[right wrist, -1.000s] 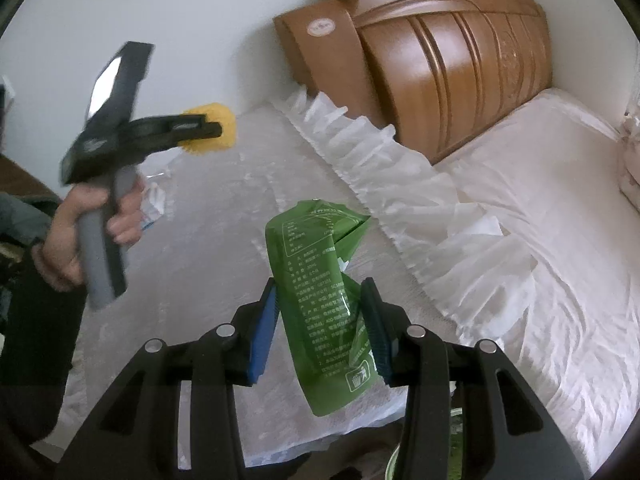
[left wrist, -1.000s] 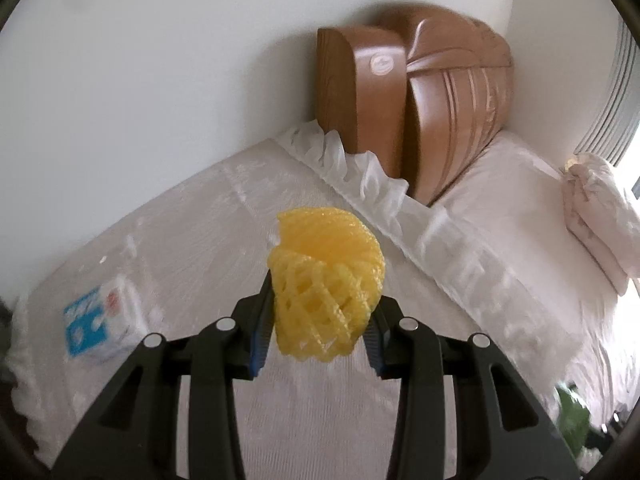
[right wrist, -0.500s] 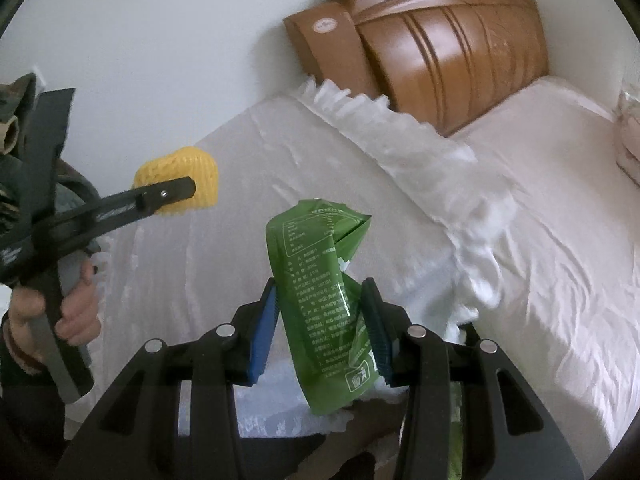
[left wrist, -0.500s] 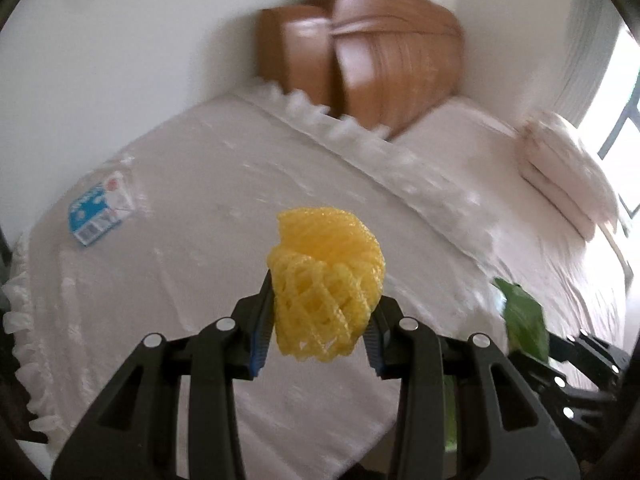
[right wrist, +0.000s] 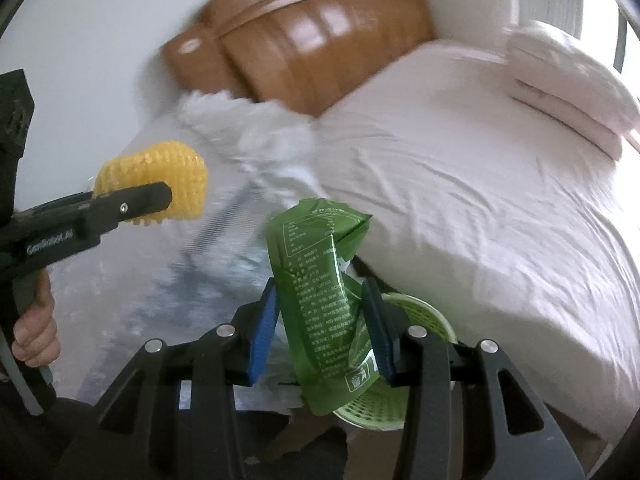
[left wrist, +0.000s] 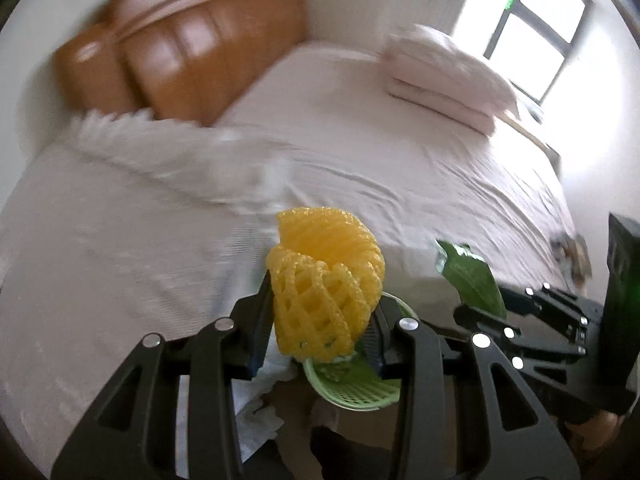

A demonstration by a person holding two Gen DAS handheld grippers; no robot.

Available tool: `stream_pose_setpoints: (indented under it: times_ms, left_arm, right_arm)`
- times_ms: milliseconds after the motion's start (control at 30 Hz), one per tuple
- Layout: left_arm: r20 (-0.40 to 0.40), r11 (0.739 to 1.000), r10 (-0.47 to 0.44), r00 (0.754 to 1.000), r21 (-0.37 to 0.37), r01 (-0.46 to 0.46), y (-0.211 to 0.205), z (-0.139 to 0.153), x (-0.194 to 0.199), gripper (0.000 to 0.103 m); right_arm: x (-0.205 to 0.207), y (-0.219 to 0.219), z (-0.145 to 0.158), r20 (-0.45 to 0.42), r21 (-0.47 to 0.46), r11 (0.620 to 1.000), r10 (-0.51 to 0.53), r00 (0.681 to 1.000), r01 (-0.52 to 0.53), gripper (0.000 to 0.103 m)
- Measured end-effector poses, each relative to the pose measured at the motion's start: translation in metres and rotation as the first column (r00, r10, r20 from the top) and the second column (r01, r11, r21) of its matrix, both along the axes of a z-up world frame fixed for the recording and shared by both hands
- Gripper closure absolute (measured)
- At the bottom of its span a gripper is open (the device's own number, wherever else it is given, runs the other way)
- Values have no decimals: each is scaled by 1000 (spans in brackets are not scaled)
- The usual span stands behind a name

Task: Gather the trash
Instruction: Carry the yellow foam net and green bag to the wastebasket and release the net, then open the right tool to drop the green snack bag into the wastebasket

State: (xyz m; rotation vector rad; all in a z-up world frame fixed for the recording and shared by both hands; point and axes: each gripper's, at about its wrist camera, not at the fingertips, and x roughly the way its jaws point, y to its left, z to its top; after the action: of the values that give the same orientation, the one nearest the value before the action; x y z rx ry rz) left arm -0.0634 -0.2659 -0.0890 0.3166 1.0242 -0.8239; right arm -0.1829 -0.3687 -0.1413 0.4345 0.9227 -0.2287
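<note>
My left gripper is shut on a yellow foam fruit net, held above a green mesh basket on the floor beside the bed. My right gripper is shut on a crumpled green foil pouch, with the same green basket just below and behind it. In the right wrist view the left gripper with the yellow net is at the left. In the left wrist view the right gripper with the pouch is at the right.
A bed with a white sheet fills both views, with a frilled white cover on its near side. A brown wooden headboard stands at the back. A folded pink quilt lies by the window.
Both grippers have swung right and downward away from the bed's left side. The green basket has come into view below them. The blue-and-white carton has left the left wrist view.
</note>
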Motion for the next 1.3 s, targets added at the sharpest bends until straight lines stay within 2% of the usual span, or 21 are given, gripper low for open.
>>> stream_pose_setpoints:
  times_ms: [200, 300, 367, 400, 467, 567, 833, 1233, 1267, 1300]
  left_arm:
    - [-46, 990, -136, 990, 36, 137, -50, -17, -30, 65]
    - [-39, 981, -186, 982, 48, 188, -65, -19, -45, 58]
    - [-33, 977, -208, 977, 45, 210, -68, -18, -52, 42]
    - [-20, 975, -219, 976, 41, 220, -69, -16, -55, 38]
    - [8, 973, -227, 974, 37, 226, -69, -11, -61, 21]
    - [39, 975, -219, 975, 30, 218, -66, -6, -61, 10]
    - [39, 987, -161, 986, -3, 162, -52, 4, -47, 8]
    - [32, 998, -57, 998, -7, 58, -29, 6, -21, 8]
    - [30, 999, -44, 999, -4, 44, -27, 5, -18, 8]
    - [28, 999, -36, 999, -2, 36, -25, 4, -16, 8]
  right_arm:
    - [-37, -37, -10, -3, 2, 994, -112, 994, 112, 60]
    - [-48, -50, -15, -4, 5, 989, -145, 989, 145, 60]
    - [-57, -58, -15, -5, 9, 987, -158, 987, 158, 60]
    - [-60, -61, -17, -8, 13, 986, -166, 986, 166, 60]
    - [-63, -68, -19, -12, 18, 985, -173, 985, 173, 60]
    - [-65, -77, -24, -16, 25, 984, -177, 984, 177, 60]
    - [-56, -75, -32, -37, 39, 985, -166, 985, 167, 60]
    - [-35, -57, -46, -70, 60, 991, -114, 991, 118, 59]
    - [-33, -56, -45, -74, 61, 992, -106, 992, 110, 52]
    - [-30, -53, -46, -82, 52, 993, -97, 992, 102, 33]
